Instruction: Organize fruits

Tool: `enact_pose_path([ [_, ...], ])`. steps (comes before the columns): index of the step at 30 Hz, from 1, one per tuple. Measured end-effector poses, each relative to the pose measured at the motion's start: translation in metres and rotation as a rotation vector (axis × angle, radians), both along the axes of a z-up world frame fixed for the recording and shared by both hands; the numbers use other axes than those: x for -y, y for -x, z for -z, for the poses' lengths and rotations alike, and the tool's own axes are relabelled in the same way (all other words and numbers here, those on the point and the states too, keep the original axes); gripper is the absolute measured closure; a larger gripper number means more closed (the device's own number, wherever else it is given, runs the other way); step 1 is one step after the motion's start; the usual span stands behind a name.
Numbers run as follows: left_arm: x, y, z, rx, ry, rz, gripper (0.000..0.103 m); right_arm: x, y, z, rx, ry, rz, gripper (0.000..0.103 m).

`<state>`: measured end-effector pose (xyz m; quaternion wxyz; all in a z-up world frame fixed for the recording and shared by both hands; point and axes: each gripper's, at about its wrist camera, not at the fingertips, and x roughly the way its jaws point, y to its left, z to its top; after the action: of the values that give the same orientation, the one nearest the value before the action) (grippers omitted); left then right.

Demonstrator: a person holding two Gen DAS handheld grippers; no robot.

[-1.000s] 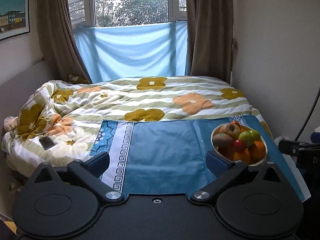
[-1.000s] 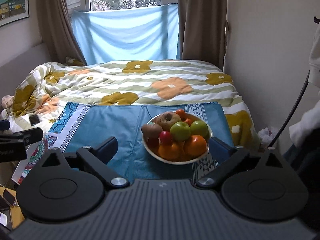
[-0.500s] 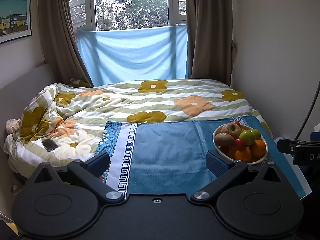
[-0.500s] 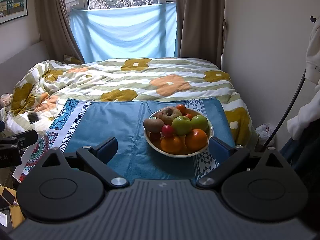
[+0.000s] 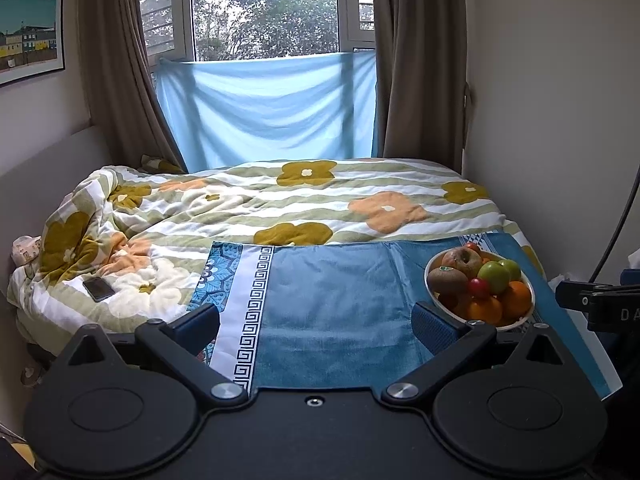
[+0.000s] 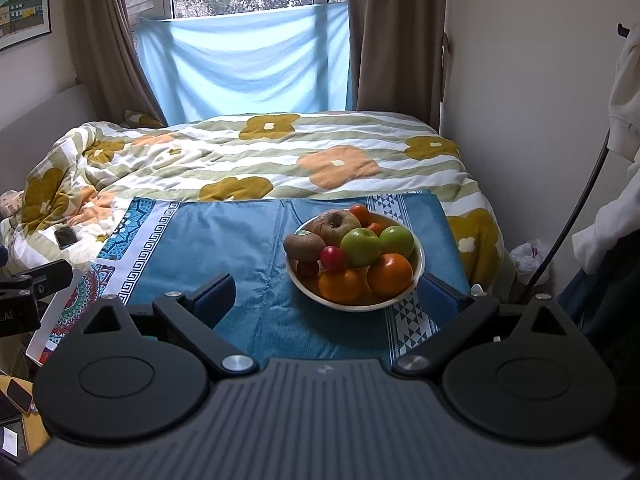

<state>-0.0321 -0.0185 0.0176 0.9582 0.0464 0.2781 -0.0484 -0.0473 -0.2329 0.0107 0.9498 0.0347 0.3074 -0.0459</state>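
A shallow, round, cream-coloured bowl [image 6: 416, 270] sits on a smooth blue cloth [image 6: 224, 248] spread over the near end of the bed, towards the cloth's right side, where a band of white triangles runs. The bowl is heaped with fruit: a fuzzy brown kiwi [image 6: 304, 246] at the left rim with a small sticker on top, a wrinkled, brownish apple [image 6: 335, 224] behind it showing its stem dimple, two glossy green apples [image 6: 361, 246] side by side in the middle, a small shiny red fruit [image 6: 333, 258] touching the kiwi, and two smooth oranges [image 6: 390, 274] at the front. A small orange-red fruit [image 6: 359, 214] peeks over the far rim. The cloth's left edge carries a white strip with a dark Greek-key pattern and a turquoise ornamental border. Beneath it lies a soft, rumpled quilt [image 6: 280, 152] striped in white and pale green with big mustard and peach flowers; a dark, flat phone [image 5: 98, 289] lies on its left part. The right gripper [image 6: 326, 296] hovers just before the bowl, its blue-padded fingers spread wide with nothing between them, the right one close beside the bowl's rim. The left gripper [image 5: 316, 318] is likewise splayed and empty over the plain middle of the cloth, with the bowl [image 5: 434, 295] off to its right.
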Motion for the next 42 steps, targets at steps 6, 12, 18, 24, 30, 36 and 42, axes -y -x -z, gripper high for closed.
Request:
enact_pose_path([
  [6, 0.002, -0.001, 0.001, -0.008, -0.007, 0.001, 0.000, 0.002, -0.003, 0.001, -0.009, -0.006, 0.003, 0.000],
  [12, 0.002, -0.001, 0.002, -0.011, -0.005, -0.001, 0.000, 0.002, -0.003, 0.003, -0.009, -0.008, 0.002, 0.000],
  [18, -0.001, 0.001, 0.002, -0.010, 0.001, -0.008, 0.000, 0.000, -0.002, 0.005, -0.015, -0.015, -0.003, 0.000],
  [24, -0.001, 0.002, 0.003, -0.007, -0.005, -0.013, 0.000, -0.002, -0.002, 0.006, -0.021, -0.017, -0.001, 0.000],
  [30, 0.000, 0.005, 0.003, -0.001, -0.012, -0.018, 0.000, -0.006, 0.000, 0.008, -0.025, -0.020, -0.003, 0.000],
  [36, 0.000, 0.006, 0.003, -0.001, -0.013, -0.022, 0.000, -0.006, 0.000, 0.008, -0.025, -0.020, -0.002, 0.000],
  [42, 0.001, 0.007, 0.001, 0.002, -0.022, -0.023, 0.000, -0.008, 0.002, 0.008, -0.026, -0.019, 0.002, 0.000],
])
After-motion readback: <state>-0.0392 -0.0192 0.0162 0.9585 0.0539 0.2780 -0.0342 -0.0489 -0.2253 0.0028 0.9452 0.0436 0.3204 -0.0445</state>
